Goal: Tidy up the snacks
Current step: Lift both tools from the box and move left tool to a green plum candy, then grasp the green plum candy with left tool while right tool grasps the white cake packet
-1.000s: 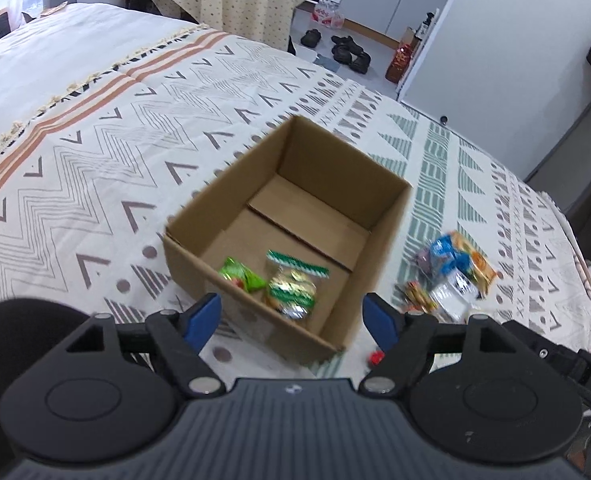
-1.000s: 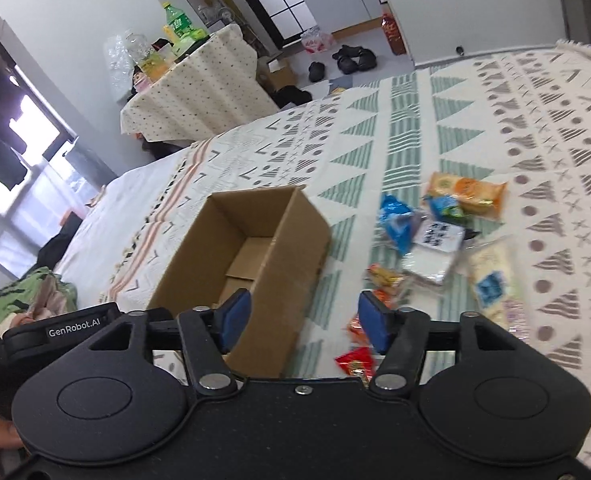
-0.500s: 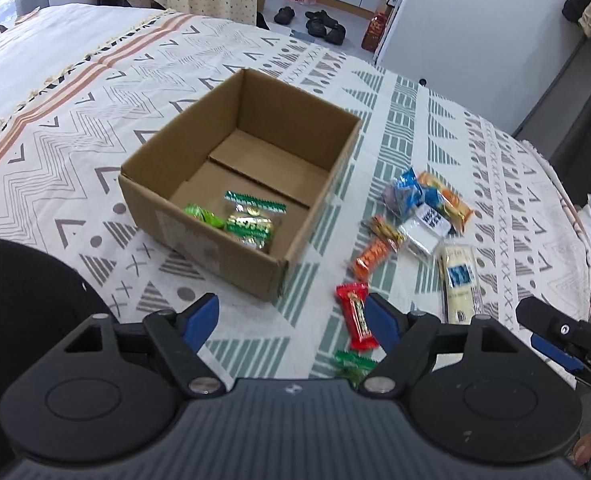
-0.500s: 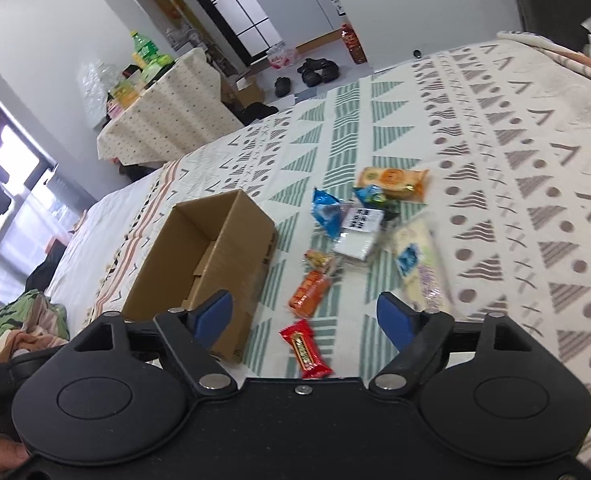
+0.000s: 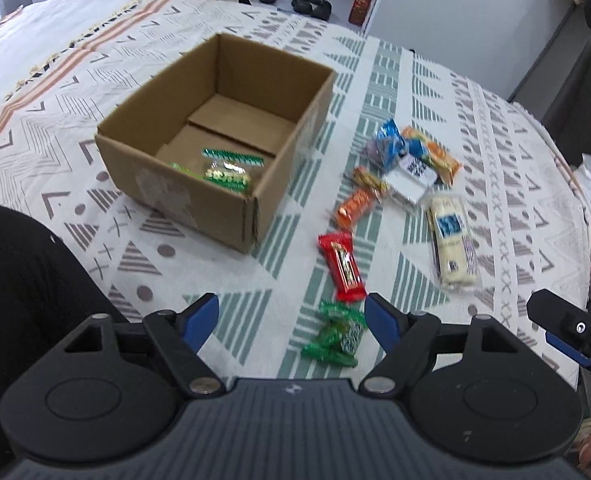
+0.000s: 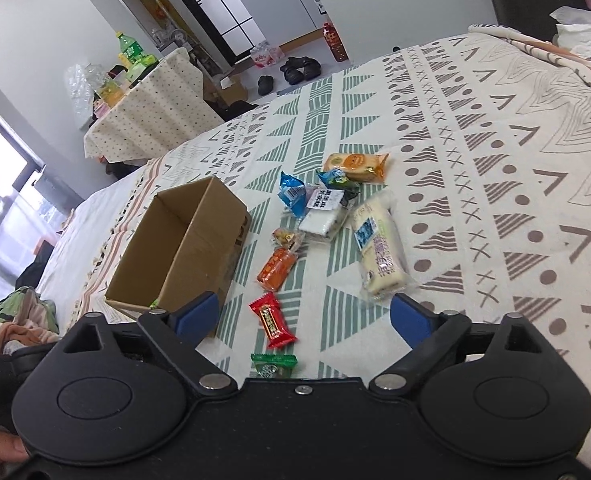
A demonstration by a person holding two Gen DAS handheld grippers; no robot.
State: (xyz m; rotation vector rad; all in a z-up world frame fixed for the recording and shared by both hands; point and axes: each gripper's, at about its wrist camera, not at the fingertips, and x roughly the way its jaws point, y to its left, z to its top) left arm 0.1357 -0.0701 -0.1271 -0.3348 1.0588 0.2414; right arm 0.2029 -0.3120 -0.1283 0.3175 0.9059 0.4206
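The left gripper (image 5: 291,316) is hovering released and empty; the right gripper (image 6: 303,314) is opening, nothing between its jaws. The green candy packet (image 5: 333,338) is lying on the bedspread (image 5: 495,160) just ahead of the left fingertips, nearer that hand. The red bar (image 6: 273,320), long axis running roughly away from the grippers, is sitting beyond it, beside the cardboard box (image 5: 183,192), which is holding 2 snacks.

Beyond your bed's patterned bedspread (image 6: 475,128), you see a side desk under a dotted cloth (image 6: 151,116) carrying green bottles (image 6: 129,50). Dark shoes (image 6: 299,69) sit on the floor near a red bottle (image 6: 333,42) and white cabinets (image 6: 283,0).
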